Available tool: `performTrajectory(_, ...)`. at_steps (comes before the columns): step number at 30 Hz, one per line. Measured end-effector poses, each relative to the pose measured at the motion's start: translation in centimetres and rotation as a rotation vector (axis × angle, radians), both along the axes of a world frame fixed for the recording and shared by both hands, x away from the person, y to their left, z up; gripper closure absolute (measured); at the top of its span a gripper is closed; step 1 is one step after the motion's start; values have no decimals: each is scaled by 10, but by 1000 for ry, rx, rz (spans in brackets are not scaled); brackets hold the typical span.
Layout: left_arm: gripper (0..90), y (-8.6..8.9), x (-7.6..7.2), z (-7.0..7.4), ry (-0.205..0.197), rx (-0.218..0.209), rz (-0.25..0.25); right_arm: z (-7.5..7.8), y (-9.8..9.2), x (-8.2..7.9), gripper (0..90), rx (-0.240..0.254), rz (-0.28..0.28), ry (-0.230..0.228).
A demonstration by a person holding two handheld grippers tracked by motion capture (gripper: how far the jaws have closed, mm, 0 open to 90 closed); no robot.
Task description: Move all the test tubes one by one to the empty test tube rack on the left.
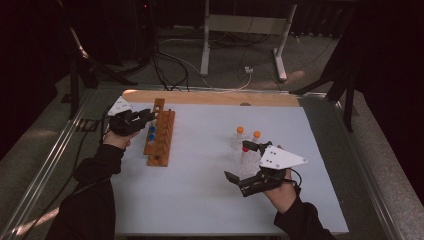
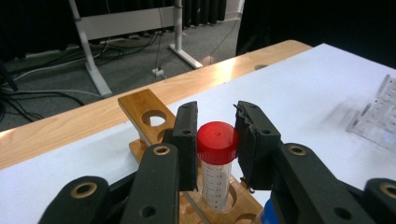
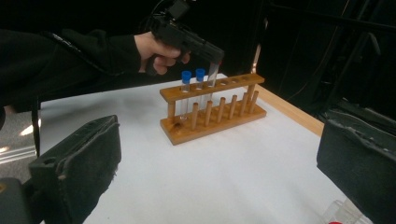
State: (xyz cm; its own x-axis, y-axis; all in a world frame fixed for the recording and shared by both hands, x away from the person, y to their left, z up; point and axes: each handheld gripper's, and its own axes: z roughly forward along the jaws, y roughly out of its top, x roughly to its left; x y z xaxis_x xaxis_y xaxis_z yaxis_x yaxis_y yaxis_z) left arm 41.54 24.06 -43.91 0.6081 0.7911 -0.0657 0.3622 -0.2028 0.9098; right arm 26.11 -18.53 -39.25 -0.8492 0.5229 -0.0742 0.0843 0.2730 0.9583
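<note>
A wooden tube rack (image 1: 161, 140) stands on the left of the white table top. My left gripper (image 2: 217, 139) is shut on the red cap of a clear tube (image 2: 215, 184), whose lower end sits upright in a rack hole. In the right gripper view that same gripper (image 3: 211, 55) holds the tube over the rack (image 3: 212, 109), beside two blue-capped tubes (image 3: 193, 76). My right gripper (image 1: 239, 160) is wide open with nothing between its jaws, next to orange-capped tubes (image 1: 248, 132) and a red-capped tube (image 1: 245, 149) in a clear stand.
The clear stand (image 2: 378, 116) lies off to the right of the wooden rack. A wooden strip (image 1: 210, 97) borders the far table edge. Beyond it are cables and a white frame leg (image 1: 282, 45) on the floor. Metal rails (image 1: 45, 165) run along both sides of the table.
</note>
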Motion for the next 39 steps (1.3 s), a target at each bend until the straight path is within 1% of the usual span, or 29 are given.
performTrajectory(2,718,0,0,-2,1,1,0,0,0,0,0,7,1,2)
performTrajectory(6,717,1,0,-3,3,-4,-2,1,-1,0,0,-1,-1,-1)
performTrajectory(9,711,2,1,-1,21,-6,-3,1,-1,-1,0,-1,-3,-9)
performTrajectory(10,691,3,1,0,22,-6,0,2,-1,-1,0,0,-3,-11)
performTrajectory(11,621,4,1,1,22,-17,1,2,-1,-1,0,1,-3,-13)
performTrajectory(14,467,10,-3,9,2,-40,19,3,-3,-1,0,3,-3,-6)
performTrajectory(15,443,12,-5,13,-8,-41,17,4,-4,0,0,3,3,4)
performTrajectory(16,426,13,-8,17,-23,-42,20,4,-5,0,0,0,4,11)
performTrajectory(18,359,16,-16,25,-41,-57,-2,4,-8,0,0,-1,-4,10)
performTrajectory(19,328,17,-20,29,-54,-62,-11,3,-11,1,0,-2,-5,22)
performTrajectory(20,275,17,-25,33,-63,-68,-23,3,-13,2,0,-4,-11,29)
performTrajectory(22,178,18,-34,40,-65,-84,-59,1,-18,3,0,-1,-36,45)
performTrajectory(23,150,18,-40,42,-75,-93,-78,0,-21,3,0,2,-49,58)
performTrajectory(25,70,16,-50,45,-85,-95,-107,-3,-26,6,0,-3,-71,74)
performTrajectory(26,41,14,-57,46,-90,-100,-136,-4,-29,7,0,-4,-94,81)
performTrajectory(27,24,13,-63,46,-98,-98,-139,-7,-32,8,0,-14,-121,92)
performTrajectory(28,21,12,-70,46,-108,-108,-152,-9,-34,9,0,-24,-136,96)
performTrajectory(29,16,12,-74,46,-109,-116,-162,-12,-37,10,0,-28,-150,100)
performTrajectory(30,11,10,-82,45,-119,-115,-169,-14,-39,11,0,-31,-161,110)
performTrajectory(31,10,10,-87,44,-125,-123,-180,-19,-42,13,0,-44,-175,124)
performTrajectory(32,9,9,-92,43,-120,-128,-190,-22,-44,14,23,-56,-189,133)
performTrajectory(33,5,7,-97,42,-118,-130,-199,-25,-46,14,78,-62,-195,141)
performTrajectory(34,6,5,-101,40,-113,-125,-210,-29,-49,15,144,-64,-197,148)
performTrajectory(35,6,3,-105,38,-113,-117,-216,-32,-51,16,180,-67,-195,156)
performTrajectory(36,6,0,-110,36,-114,-107,-228,-34,-52,17,179,-71,-199,163)
performTrajectory(37,5,-2,-114,33,-111,-106,-239,-38,-53,18,227,-77,-212,174)
performTrajectory(38,5,-5,-118,31,-111,-103,-244,-41,-55,20,301,-78,-216,189)
performTrajectory(39,5,-7,-122,29,-115,-101,-250,-44,-55,23,326,-81,-212,204)
